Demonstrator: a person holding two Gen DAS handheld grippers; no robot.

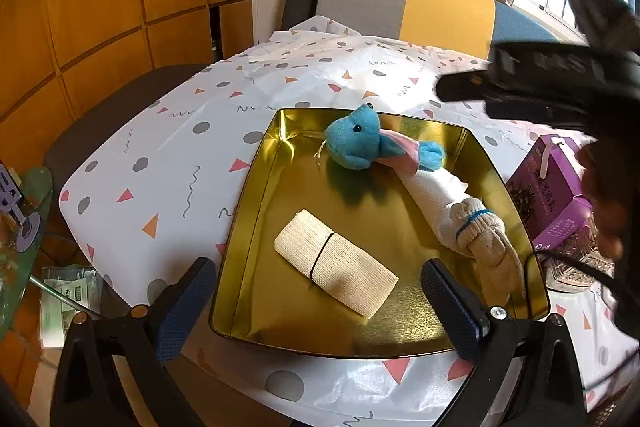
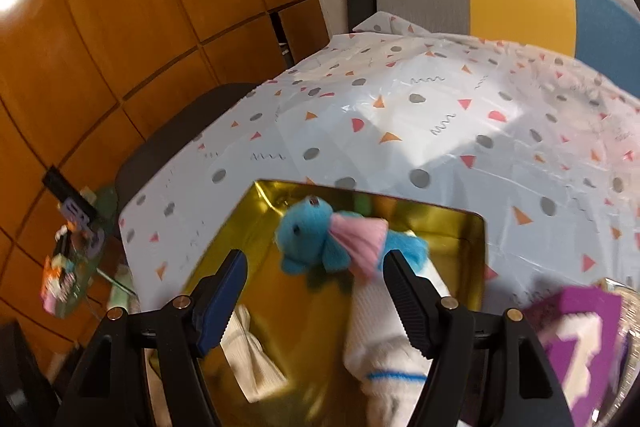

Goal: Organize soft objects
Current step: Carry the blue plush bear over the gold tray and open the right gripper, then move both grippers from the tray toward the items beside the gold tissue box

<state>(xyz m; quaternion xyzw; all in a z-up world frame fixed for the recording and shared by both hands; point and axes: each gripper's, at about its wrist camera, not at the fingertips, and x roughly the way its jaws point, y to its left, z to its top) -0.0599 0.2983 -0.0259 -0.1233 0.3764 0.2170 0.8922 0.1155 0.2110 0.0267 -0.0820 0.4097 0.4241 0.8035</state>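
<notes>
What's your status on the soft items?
Left gripper open, empty. Right gripper open over blue plush. Plush, bandage roll, glove in gold tray. Nothing blocking.

In the right wrist view, motion blur is smearing the purple box (image 2: 576,339) at four o'clock, making its print unreadable. The right gripper's finger (image 2: 412,311) is hiding part of the white glove (image 2: 384,355). In the left wrist view, a dark blurred shape (image 1: 560,87) at two o'clock is staying unidentifiable.
</notes>
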